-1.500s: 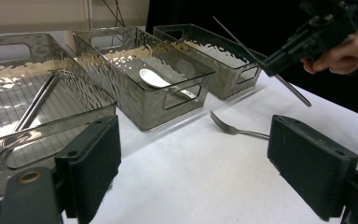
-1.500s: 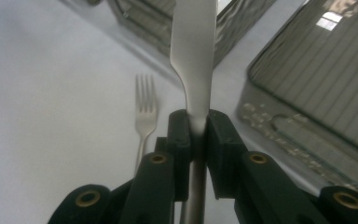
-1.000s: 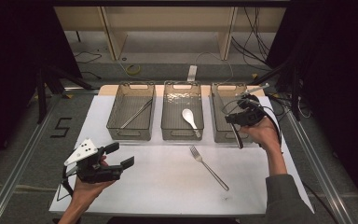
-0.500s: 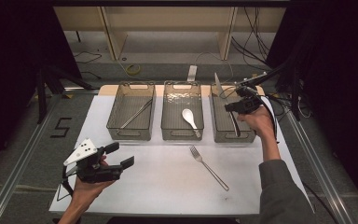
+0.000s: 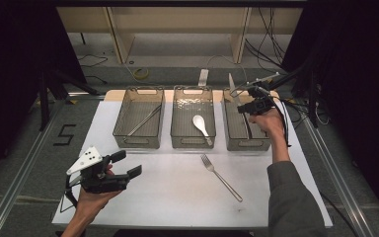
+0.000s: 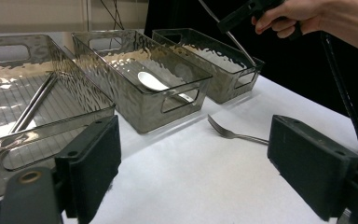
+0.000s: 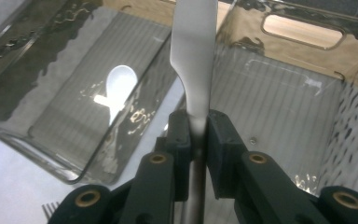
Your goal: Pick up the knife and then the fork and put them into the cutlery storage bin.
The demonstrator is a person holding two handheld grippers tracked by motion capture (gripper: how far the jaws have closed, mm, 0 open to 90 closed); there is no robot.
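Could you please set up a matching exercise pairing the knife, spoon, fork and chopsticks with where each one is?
Things:
1. knife
2. spoon
3. fork
4. chopsticks

Places:
A. in the left bin
B. on the white mat
C. clamped in the right gripper
D. in the middle bin

Pairs: 1-C, 2-D, 3-B, 4-A

In the right gripper view, the knife [image 7: 193,60] is running off the top edge, its tip cut away, and its handle is disappearing behind the tongs [image 7: 197,135]. The fork [image 7: 51,208] is showing just its tines at the bottom edge.
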